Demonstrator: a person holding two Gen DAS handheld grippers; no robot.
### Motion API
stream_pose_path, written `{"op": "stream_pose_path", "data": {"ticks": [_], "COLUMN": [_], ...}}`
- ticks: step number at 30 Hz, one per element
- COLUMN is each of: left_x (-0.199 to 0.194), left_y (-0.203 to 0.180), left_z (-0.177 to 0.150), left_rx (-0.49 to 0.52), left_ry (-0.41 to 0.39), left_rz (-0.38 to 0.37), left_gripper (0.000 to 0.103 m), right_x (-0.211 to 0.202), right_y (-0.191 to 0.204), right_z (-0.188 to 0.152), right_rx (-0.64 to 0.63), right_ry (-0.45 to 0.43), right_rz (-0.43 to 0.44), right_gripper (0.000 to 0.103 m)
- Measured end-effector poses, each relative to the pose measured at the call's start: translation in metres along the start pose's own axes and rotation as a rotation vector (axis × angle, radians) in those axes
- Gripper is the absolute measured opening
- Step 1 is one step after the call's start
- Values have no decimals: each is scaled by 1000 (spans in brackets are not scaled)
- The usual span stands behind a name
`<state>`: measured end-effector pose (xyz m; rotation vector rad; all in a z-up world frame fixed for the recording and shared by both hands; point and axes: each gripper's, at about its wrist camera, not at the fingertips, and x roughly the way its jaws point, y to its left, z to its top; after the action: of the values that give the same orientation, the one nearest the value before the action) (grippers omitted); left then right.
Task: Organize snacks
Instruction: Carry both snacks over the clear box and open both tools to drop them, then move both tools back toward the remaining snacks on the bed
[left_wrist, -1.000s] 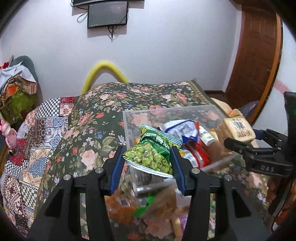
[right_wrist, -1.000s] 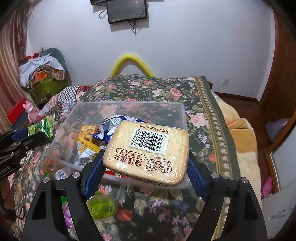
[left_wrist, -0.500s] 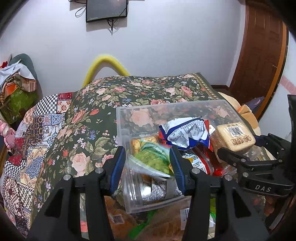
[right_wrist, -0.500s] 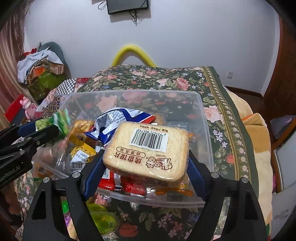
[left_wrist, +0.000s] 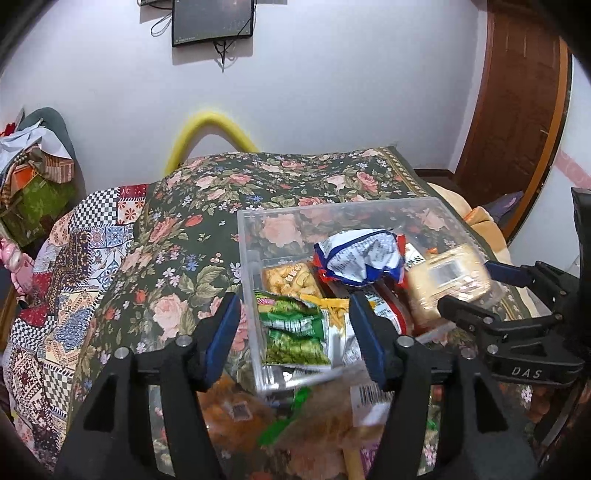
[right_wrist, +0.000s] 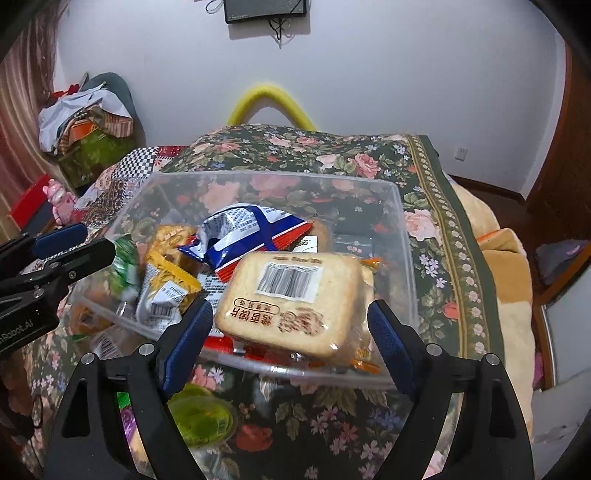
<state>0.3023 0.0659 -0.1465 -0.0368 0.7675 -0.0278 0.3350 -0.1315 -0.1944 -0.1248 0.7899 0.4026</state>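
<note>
Clear bin (right_wrist: 400, 236) sits on the floral bedspread (left_wrist: 207, 229), toward its right edge and near end. Left gripper (left_wrist: 295, 332) spread wide, holding nothing; green pea bag (left_wrist: 295, 332) lies inside the bin's near left corner, free of both fingers. Right gripper (right_wrist: 290, 325) also spread, fingers clear of the toast pack (right_wrist: 295, 299), which rests tilted on other packets at the bin's near right side. Blue-and-white bag (right_wrist: 247, 236) at bin centre, yellow packet (right_wrist: 166, 280) to its left. Loose snacks (left_wrist: 236, 410) and green cup (right_wrist: 201, 419) on the bedspread just in front of the bin.
</note>
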Motion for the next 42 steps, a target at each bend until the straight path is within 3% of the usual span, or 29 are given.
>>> {"op": "stream_pose_path", "data": {"ticks": [11, 21, 29, 36, 42], "left_x": [-44, -57, -29, 4, 30], "left_y": [13, 38, 77, 85, 77], "left_z": [-26, -80, -106, -101, -92], "left_rx": [-16, 5, -72, -110, -81], "left_ry": [26, 103, 193, 219, 225], "left_rz": [-15, 25, 36, 14, -16], "left_gripper": [79, 83, 83, 83, 83], "right_x": [-43, -40, -15, 4, 14], "right_y": [7, 29, 39, 43, 45], "right_z": [-17, -48, -64, -62, -57], "right_rx": [-10, -36, -34, -20, 15], "right_ry": [-29, 33, 115, 136, 148], "right_rz": [35, 93, 109, 99, 130], "right_gripper": [87, 88, 88, 88, 87]}}
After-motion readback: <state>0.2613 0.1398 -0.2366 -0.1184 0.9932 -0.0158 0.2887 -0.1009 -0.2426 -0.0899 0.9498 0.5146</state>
